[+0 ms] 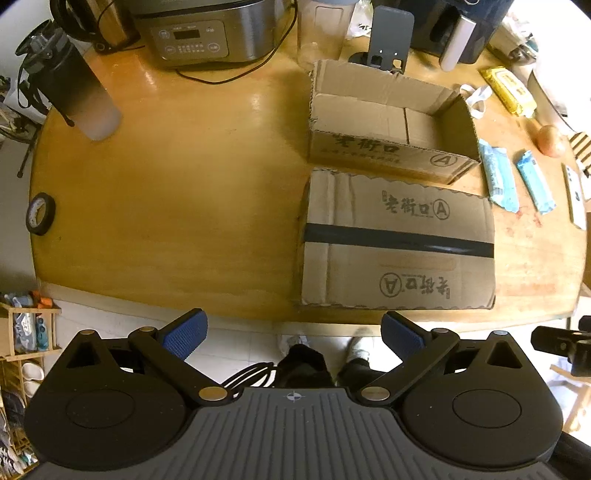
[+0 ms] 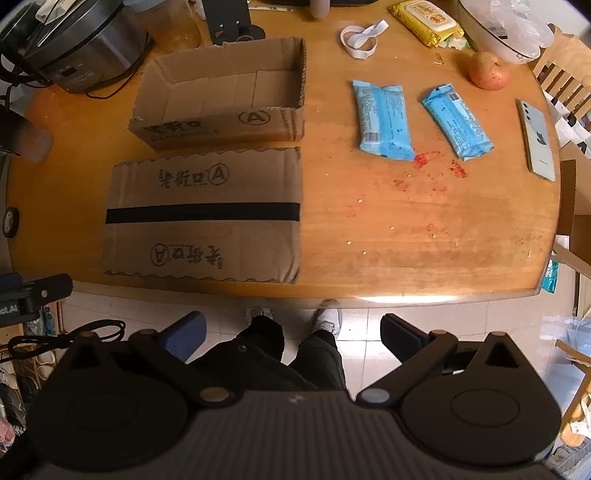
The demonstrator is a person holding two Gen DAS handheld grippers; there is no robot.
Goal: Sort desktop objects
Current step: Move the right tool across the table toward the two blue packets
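An open, empty cardboard box (image 1: 391, 122) (image 2: 221, 96) sits on the wooden table, with an upturned cardboard lid (image 1: 399, 240) (image 2: 203, 214) in front of it. Two blue snack packets (image 2: 384, 118) (image 2: 458, 122) lie to the right of the box; they also show in the left wrist view (image 1: 498, 177) (image 1: 535, 182). My left gripper (image 1: 293, 332) is open and empty, held off the table's near edge. My right gripper (image 2: 291, 332) is open and empty, also off the near edge.
An apple (image 2: 487, 70), a phone (image 2: 539, 140), a yellow wipes pack (image 2: 428, 22) and a white band (image 2: 362, 37) lie at the right. A rice cooker (image 1: 207, 33), a bottle (image 1: 77, 85) and a tape roll (image 1: 40, 213) stand at the left. Red crumbs (image 2: 424, 158) dot the table.
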